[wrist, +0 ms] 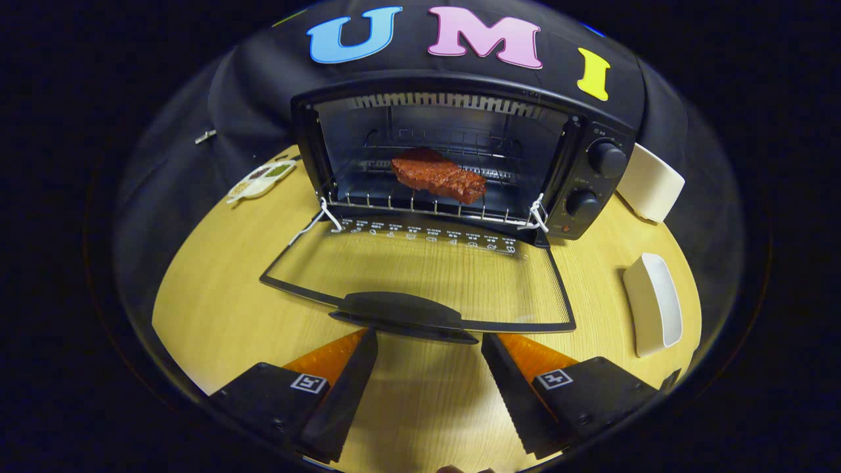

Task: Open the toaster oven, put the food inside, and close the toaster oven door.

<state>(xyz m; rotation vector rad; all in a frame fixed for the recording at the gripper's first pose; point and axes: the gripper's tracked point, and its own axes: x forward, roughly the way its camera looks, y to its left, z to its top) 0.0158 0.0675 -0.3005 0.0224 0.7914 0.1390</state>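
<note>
A black toaster oven (594,187) stands at the back of a round wooden table, its glass door (420,272) folded down flat toward me. A reddish-brown slab of meat (439,175) lies on the wire rack (427,209) inside the oven. The door's black handle (402,314) sits just ahead of my fingertips. My gripper (430,351) is open, its fingers spread apart below the handle with only bare tabletop between them.
A white rectangular dish (654,303) lies on the table to the right of the door. Another white container (650,182) stands beside the oven's knobs. A small divided dish of seasonings (261,179) rests to the left of the oven. Table edge curves close behind the fingers.
</note>
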